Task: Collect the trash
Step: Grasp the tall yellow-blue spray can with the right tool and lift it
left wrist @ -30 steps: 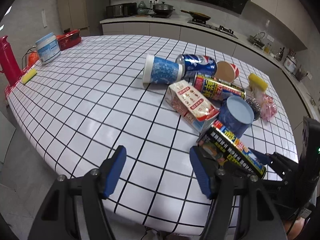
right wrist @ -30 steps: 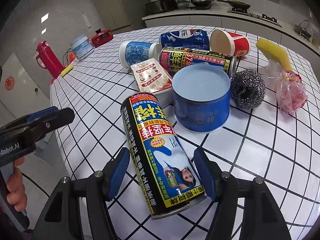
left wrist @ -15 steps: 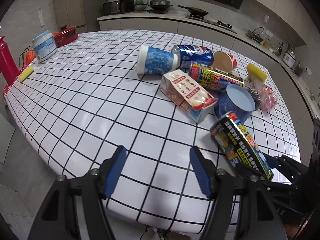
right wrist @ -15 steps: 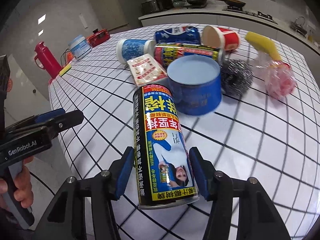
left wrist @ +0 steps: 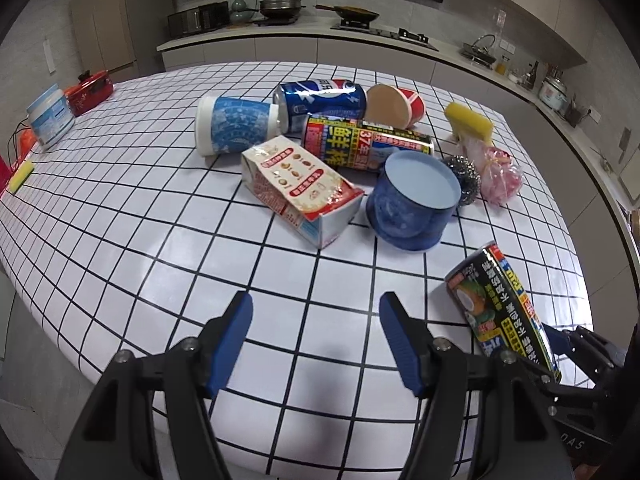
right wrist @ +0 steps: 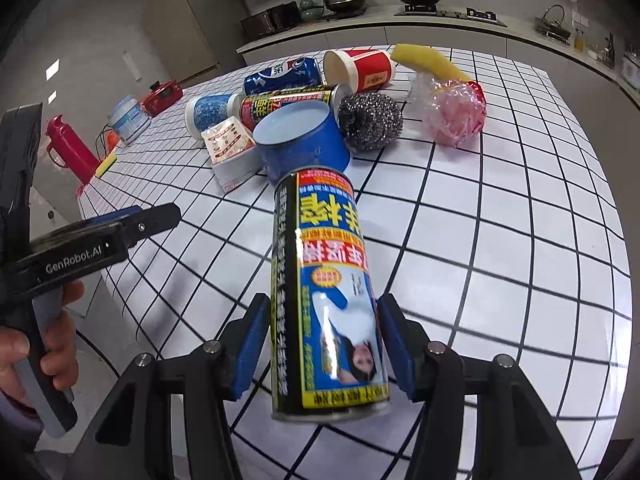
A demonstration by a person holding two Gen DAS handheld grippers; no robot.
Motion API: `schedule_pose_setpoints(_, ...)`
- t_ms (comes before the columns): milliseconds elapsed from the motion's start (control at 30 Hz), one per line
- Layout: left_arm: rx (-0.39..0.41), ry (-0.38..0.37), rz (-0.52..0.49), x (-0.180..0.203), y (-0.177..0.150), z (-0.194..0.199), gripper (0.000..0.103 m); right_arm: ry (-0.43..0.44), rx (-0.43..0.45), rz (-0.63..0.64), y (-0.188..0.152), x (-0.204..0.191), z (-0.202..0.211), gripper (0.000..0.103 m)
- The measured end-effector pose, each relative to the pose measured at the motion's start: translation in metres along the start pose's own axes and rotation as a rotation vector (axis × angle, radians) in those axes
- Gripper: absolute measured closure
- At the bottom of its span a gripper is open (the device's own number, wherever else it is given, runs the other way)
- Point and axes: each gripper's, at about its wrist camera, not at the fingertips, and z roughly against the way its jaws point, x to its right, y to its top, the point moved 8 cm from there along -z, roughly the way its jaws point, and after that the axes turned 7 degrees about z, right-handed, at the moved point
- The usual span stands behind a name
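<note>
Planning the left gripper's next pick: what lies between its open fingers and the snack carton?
Nothing: in the left wrist view only bare checked tablecloth separates the left gripper from the snack carton.

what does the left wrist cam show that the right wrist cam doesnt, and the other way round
Only the left wrist view: the left gripper open with nothing between its blue pads.

Only the right wrist view: the red thermos, the hand on the left gripper's handle, and the right gripper from behind, pads pressed on the black can.

Both: that can, lifted off the tiled table, the blue tub and the carton.
</note>
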Motion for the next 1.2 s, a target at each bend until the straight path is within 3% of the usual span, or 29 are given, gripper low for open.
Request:
schedule_pose_setpoints(267, 0.012, 0.011, 0.011, -0.013, 0.015, -0.014, 0.036, 0.013, -0.009, -0.027, 0.011, 0.001, -0.022, 0.045)
schedule_pose_setpoints(433, -0.009, -0.004, 0.022, -0.019, 0.036, -0.036, 0.036, -0.036, -0.004, -0.027, 0.015, -0.002, -0.026, 0.047)
schedule_pose_setpoints(800, 0.0, -0.071, 0.065, -0.002, 0.074, -0.062, 0.036, -0.136, 0.027, -0.203, 0.012, 0.031, -0.015, 0.047)
schedule_pose_setpoints(1000, 0.0, -0.095, 0.039, 0.012, 0.08, -0.075, 0.036, -0.158, 0.033, -0.237, 0.014, 0.035, -0.016, 0.047)
schedule_pose_setpoints(1200, 0.0, -0.063, -0.026, 0.015, 0.08, -0.077, 0.036, -0.19, 0.049, -0.277, 0.017, 0.041, -0.017, 0.047)
